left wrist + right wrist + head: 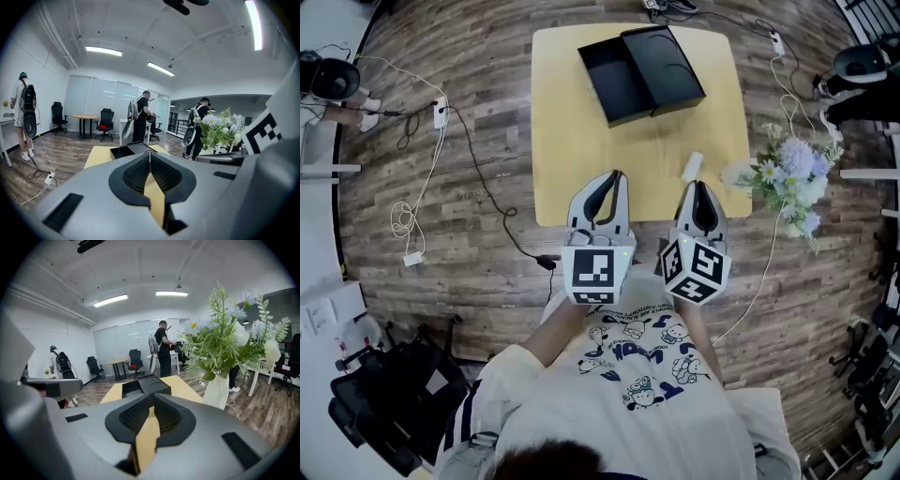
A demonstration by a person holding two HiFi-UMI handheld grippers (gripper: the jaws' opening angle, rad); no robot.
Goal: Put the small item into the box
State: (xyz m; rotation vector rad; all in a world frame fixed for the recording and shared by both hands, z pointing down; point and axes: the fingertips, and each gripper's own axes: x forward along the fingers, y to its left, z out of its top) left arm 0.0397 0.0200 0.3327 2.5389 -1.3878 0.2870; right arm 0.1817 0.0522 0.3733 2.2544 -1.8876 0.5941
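An open black box (614, 82) lies at the far end of the yellow table (581, 159), its second half (666, 61) leaning against its right side. The box also shows ahead in the left gripper view (126, 151) and the right gripper view (143, 384). A small white item (692, 166) lies near the table's front right, just beyond my right gripper (697, 186). That gripper is shut and empty, its jaws meeting at the tips (153, 395). My left gripper (617, 174) hovers over the table's front edge, also shut with nothing in it (149, 153).
A white vase of flowers (787, 178) stands at the table's right front corner, close beside my right gripper (216, 389). Cables and a power strip (440, 114) run over the wood floor at left. People (140, 119) and office chairs stand in the background.
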